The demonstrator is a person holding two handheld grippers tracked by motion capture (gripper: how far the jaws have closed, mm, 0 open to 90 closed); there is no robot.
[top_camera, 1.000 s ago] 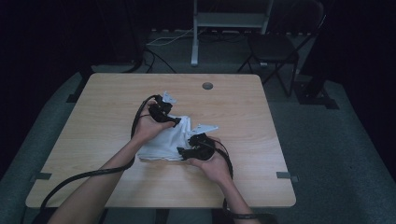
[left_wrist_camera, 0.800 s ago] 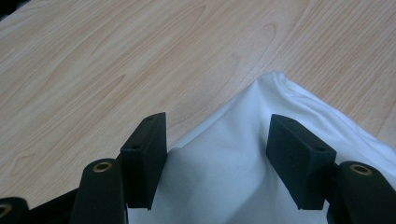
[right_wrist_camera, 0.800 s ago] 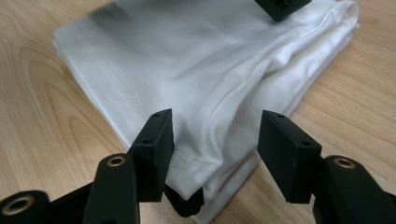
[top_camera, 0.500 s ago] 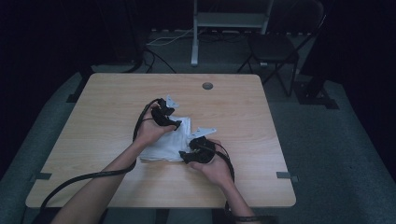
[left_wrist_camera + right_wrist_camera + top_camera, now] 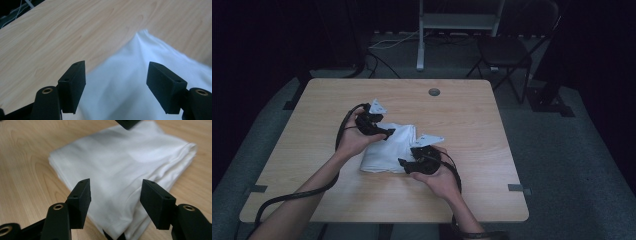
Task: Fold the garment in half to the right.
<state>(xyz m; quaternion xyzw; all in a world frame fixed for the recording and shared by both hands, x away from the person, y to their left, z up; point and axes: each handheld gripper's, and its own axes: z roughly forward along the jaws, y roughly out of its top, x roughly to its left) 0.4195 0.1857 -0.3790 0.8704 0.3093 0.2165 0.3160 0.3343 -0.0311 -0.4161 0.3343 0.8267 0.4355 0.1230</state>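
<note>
A white folded cloth [image 5: 388,149] lies flat in the middle of the wooden table [image 5: 472,120]. My left gripper [image 5: 384,134] hovers at the cloth's far left corner; its jaws have just been opening. In the left gripper view they stand wide apart [image 5: 115,75] above the cloth [image 5: 140,57], and nothing is pressed between them. My right gripper [image 5: 403,163] sits at the cloth's near right edge. Its jaws [image 5: 115,190] have opened a little further and stand either side of the cloth's folded edge [image 5: 120,152] without pinching it.
A round cable hole [image 5: 434,92] sits near the table's far edge. A dark chair [image 5: 507,50] and a metal stand [image 5: 421,35] are on the floor behind. Cables trail from both grippers off the near edge. Bare wood [image 5: 22,170] surrounds the cloth.
The left gripper let the cloth's raised flap down, opened and drew back to the left. The cloth now lies flatter and more compact. The right hand has hardly shifted.
</note>
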